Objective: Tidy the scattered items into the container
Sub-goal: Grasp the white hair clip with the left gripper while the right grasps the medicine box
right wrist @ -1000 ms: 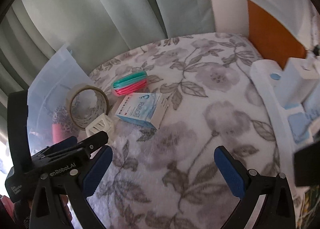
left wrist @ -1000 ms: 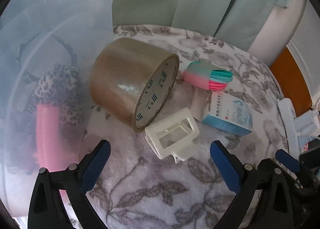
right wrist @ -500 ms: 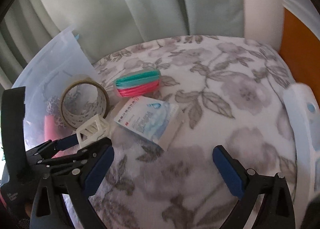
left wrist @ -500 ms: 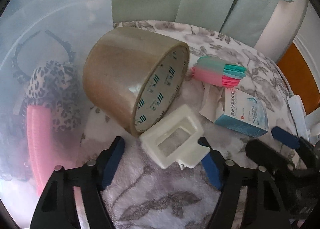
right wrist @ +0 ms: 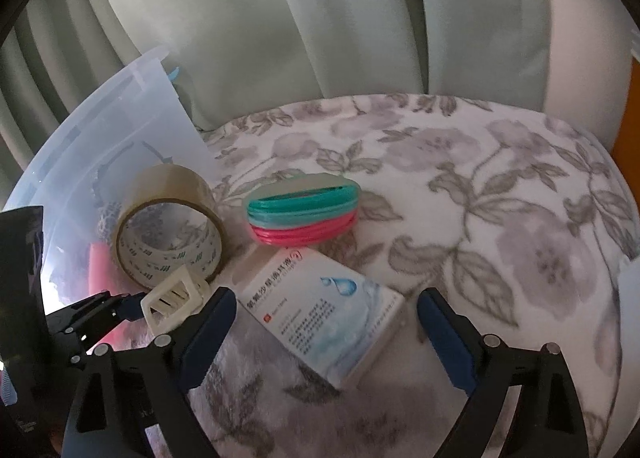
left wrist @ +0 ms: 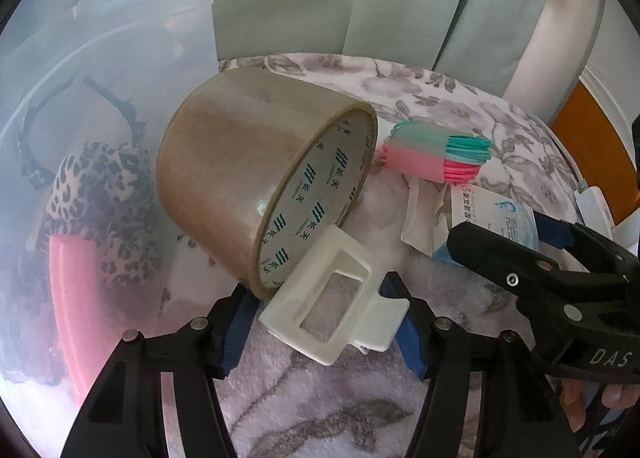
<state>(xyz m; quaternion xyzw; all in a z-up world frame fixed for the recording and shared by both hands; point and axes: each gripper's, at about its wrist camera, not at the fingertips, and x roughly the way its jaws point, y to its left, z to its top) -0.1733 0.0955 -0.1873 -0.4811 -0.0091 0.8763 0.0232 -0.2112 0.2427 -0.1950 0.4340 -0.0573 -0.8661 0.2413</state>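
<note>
Left fingers (left wrist: 256, 322) narrowed since before, pads flanking white clip (left wrist: 334, 300) — grip unclear; right fingers (right wrist: 448, 342) apart, nearer medicine box (right wrist: 320, 318).

On my flowered cloth the cream hair claw clip (left wrist: 334, 304) lies tilted against the lower rim of the brown tape roll (left wrist: 256, 182), which rests on its side, its printed core facing me. Just beyond, the teal-and-pink bundle of bands (right wrist: 302, 216) lies flat, touching the white-and-blue medicine box (right wrist: 320, 312) in front of it. My translucent container (right wrist: 100, 138) stands left of them, with a leopard-print piece and a pink item inside.
</note>
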